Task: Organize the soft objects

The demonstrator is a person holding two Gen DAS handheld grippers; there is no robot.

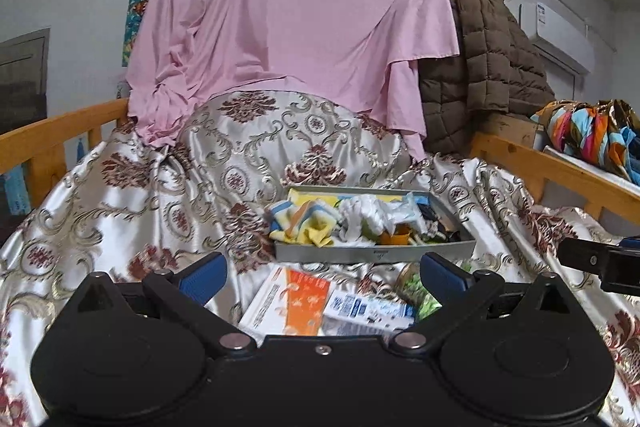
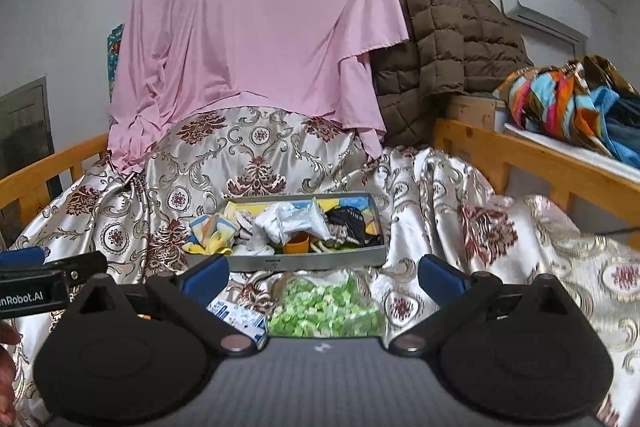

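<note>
From the left wrist, the left gripper (image 1: 323, 269) hangs wide apart above flat packets (image 1: 320, 303), the grey tray (image 1: 374, 253) of soft cloths just beyond. From the right wrist, the right gripper (image 2: 323, 273) gapes likewise over a green bag (image 2: 324, 311), the tray (image 2: 304, 261) ahead on the patterned bedspread (image 2: 500, 227).

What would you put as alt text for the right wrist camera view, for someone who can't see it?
The open right gripper hovers over a bag of green pieces on a floral satin bedspread. Beyond it sits a grey tray piled with socks and cloths; a pink sheet hangs behind.
</note>
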